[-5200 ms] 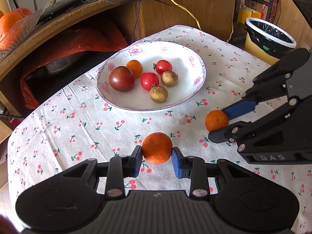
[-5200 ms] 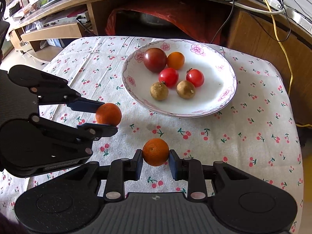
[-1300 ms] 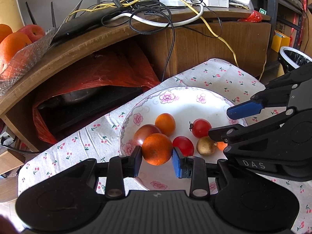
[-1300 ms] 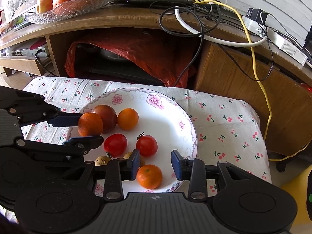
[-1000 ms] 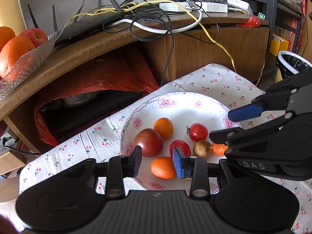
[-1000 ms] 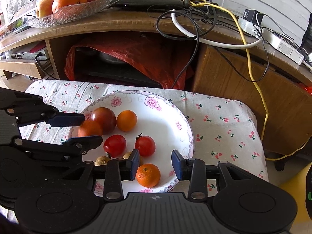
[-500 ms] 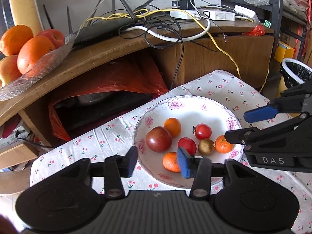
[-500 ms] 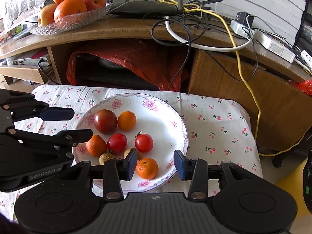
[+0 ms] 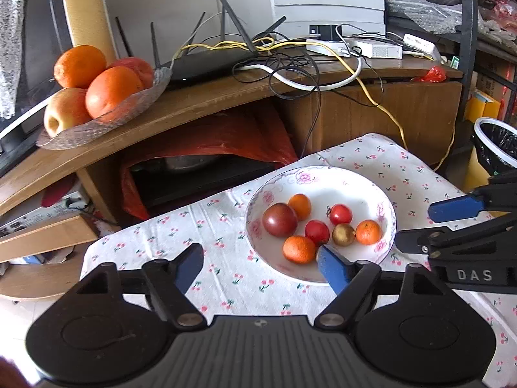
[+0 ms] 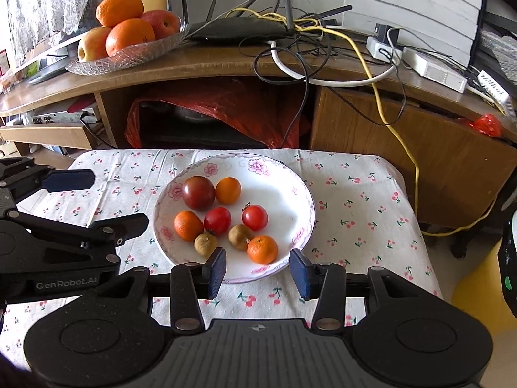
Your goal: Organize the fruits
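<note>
A white floral plate [image 10: 290, 177] sits on the cherry-print tablecloth [image 10: 355, 213] and holds several fruits. Among them are two small oranges, one at the plate's left [image 10: 188, 225] and one at its near edge [image 10: 262, 249], a dark tomato [image 10: 198, 193] and red tomatoes [image 10: 217, 220]. The plate also shows in the left wrist view [image 9: 371, 187]. My left gripper [image 9: 261, 268] is open and empty, raised near the plate's left side. My right gripper [image 10: 257, 271] is open and empty, just short of the plate's near edge.
A wooden shelf [image 10: 210, 68] behind the table carries a glass dish of oranges and apples [image 10: 126, 32], a router and tangled cables [image 10: 323, 48]. A red bag [image 10: 219, 106] fills the space under it. A bin with a black liner [image 9: 497, 142] stands at the right.
Both grippers let go of their oranges into the plate, opened wide and pulled back and up from it. The two oranges now lie among the other fruits.
</note>
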`<control>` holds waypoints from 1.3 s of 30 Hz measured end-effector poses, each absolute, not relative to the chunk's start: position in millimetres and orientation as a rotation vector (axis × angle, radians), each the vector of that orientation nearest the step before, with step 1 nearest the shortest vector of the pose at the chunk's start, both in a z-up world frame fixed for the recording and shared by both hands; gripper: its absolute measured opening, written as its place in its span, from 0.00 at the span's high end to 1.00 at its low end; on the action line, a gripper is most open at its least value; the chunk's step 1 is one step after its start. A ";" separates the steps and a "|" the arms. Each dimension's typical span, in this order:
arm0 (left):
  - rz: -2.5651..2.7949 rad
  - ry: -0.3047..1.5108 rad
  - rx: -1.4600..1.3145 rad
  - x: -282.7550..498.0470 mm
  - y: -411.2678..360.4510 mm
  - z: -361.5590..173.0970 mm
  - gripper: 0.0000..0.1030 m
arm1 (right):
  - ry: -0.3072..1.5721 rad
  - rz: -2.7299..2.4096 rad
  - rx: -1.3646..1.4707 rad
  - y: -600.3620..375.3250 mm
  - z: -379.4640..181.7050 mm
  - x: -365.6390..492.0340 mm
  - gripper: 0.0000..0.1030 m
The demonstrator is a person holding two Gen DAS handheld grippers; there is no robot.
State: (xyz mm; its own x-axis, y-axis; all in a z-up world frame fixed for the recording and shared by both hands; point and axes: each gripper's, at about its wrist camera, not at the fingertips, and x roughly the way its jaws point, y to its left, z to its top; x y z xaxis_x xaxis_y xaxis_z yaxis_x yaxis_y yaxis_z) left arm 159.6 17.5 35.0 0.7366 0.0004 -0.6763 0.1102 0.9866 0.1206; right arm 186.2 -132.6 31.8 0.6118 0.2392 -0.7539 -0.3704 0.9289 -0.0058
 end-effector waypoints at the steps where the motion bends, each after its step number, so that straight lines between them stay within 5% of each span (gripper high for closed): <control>1: -0.052 0.735 0.163 156.1 17.2 35.7 0.13 | 0.840 0.353 -0.162 -133.1 33.0 182.4 0.61; 6: -0.017 0.714 0.219 140.3 11.1 36.3 0.01 | 0.827 0.360 -0.156 -133.5 37.2 163.7 0.60; 39: -0.025 0.766 0.123 55.7 13.4 32.4 0.00 | 0.853 0.316 -0.091 -140.8 33.2 83.8 0.57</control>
